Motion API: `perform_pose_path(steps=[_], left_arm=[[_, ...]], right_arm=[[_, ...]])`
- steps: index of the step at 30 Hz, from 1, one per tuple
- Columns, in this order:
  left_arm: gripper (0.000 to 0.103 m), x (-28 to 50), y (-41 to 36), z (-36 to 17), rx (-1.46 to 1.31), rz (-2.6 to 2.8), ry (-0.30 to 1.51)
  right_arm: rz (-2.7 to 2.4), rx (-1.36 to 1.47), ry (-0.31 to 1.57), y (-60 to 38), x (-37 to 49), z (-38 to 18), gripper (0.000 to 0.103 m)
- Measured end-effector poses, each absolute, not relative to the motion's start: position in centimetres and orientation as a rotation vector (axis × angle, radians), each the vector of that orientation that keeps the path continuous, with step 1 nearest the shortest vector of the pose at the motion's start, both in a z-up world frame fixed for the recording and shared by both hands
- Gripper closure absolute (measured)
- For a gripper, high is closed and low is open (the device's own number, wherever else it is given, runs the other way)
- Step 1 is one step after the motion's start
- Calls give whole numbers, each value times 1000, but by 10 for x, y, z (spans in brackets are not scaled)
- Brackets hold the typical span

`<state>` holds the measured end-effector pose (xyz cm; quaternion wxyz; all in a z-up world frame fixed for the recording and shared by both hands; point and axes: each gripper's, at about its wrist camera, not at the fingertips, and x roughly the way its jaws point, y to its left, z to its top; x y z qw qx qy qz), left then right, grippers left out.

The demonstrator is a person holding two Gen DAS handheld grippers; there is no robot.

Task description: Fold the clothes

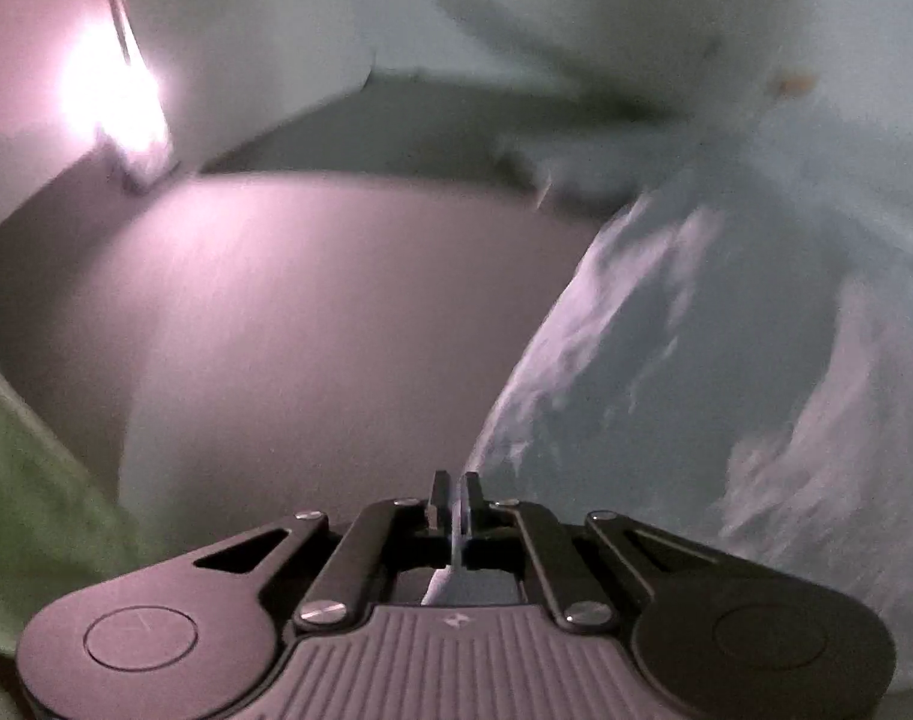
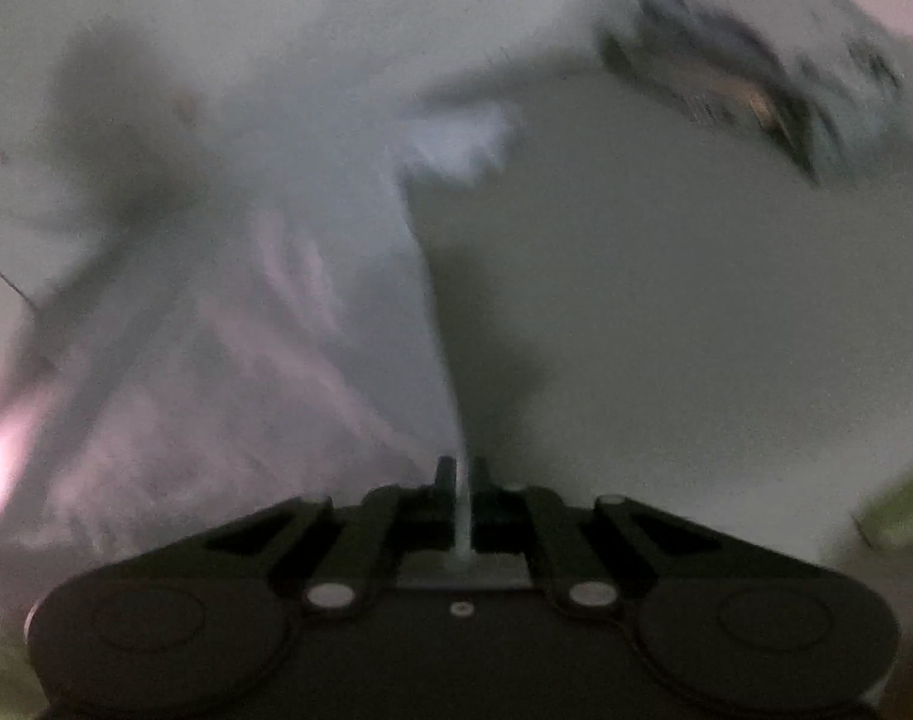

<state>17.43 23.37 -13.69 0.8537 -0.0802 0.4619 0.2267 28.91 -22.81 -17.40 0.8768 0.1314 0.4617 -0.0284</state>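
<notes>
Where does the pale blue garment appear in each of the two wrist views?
Left wrist: the pale blue garment fills the right side, its edge pinched in the jaws at bottom centre.
Right wrist: the garment fills the left side, its edge pinched in the jaws.
Shared landmark: the white tabletop.

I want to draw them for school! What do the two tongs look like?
Both tongs, left and right, are black or very dark, with two short flat fingers close together. Slanted bars with shiny silver screws join them to a wide body. Each side has a rounded lobe with a circle pressed in. The left body is ribbed with a tiny logo. No cables or sleeves show.
</notes>
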Motion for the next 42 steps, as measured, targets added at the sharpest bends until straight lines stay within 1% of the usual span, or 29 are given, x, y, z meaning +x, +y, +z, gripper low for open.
perform_pose_path(steps=[1, 2, 3, 4, 5, 6, 8, 9, 11, 12, 13, 16, 17, 20, 22, 24, 27, 30, 32, 34, 35, 36, 38, 39, 42], left_arm=[[96, 175, 234, -147, -149, 492, 1006], [91, 174, 234, -150, -128, 504, 1020], [86, 173, 236, -148, -134, 504, 1019], [74, 173, 237, -143, -158, 492, 1004], [63, 174, 238, -138, -183, 478, 986], [59, 177, 236, -134, -204, 461, 965], [46, 190, 226, -131, -196, 428, 942], [44, 197, 219, -130, -182, 408, 934], [35, 217, 202, -129, -151, 362, 935], [34, 226, 193, -129, -143, 339, 937], [30, 236, 183, -128, -140, 309, 939], [22, 263, 151, -129, -105, 230, 939], [21, 271, 139, -132, -75, 213, 940], [20, 294, 106, -140, 9, 163, 949], [20, 308, 88, -145, 33, 141, 964], [20, 327, 72, -149, 33, 132, 989], [20, 357, 56, -158, 5, 132, 1035], [20, 384, 44, -163, -25, 144, 1067], [20, 401, 37, -165, -38, 176, 1087], [20, 412, 33, -166, -41, 202, 1096], [20, 417, 30, -167, -39, 215, 1099], [20, 420, 29, -167, -33, 229, 1103], [20, 422, 27, -168, -24, 251, 1114], [20, 421, 27, -169, -24, 260, 1124], [20, 418, 28, -171, -29, 285, 1153]], right_arm=[[-86, 274, 999, -229, 288, -183, 93], [-96, 283, 1007, -229, 286, -187, 92], [-105, 292, 1014, -230, 284, -190, 78], [-110, 303, 997, -232, 282, -187, 58], [-116, 314, 979, -233, 280, -185, 51], [-119, 318, 957, -234, 280, -181, 49], [-115, 317, 927, -234, 287, -176, 48], [-113, 316, 916, -233, 291, -175, 45], [-101, 292, 894, -229, 303, -173, 38], [-95, 281, 883, -227, 309, -172, 31], [-91, 255, 867, -224, 314, -170, 28], [-79, 142, 820, -216, 334, -165, 27], [-75, 90, 805, -212, 342, -164, 27], [-49, -126, 762, -199, 370, -165, 31], [-24, -294, 736, -192, 393, -173, 47], [13, -441, 723, -187, 419, -183, 55], [89, -592, 699, -183, 465, -198, 56], [163, -660, 669, -183, 505, -210, 56], [185, -715, 650, -181, 532, -219, 54], [203, -759, 624, -180, 552, -224, 49], [216, -774, 615, -181, 559, -226, 49], [229, -788, 605, -182, 566, -227, 53], [238, -822, 588, -183, 578, -231, 77], [231, -839, 578, -185, 581, -232, 96], [316, -839, 615, -196, 578, -230, 97]])
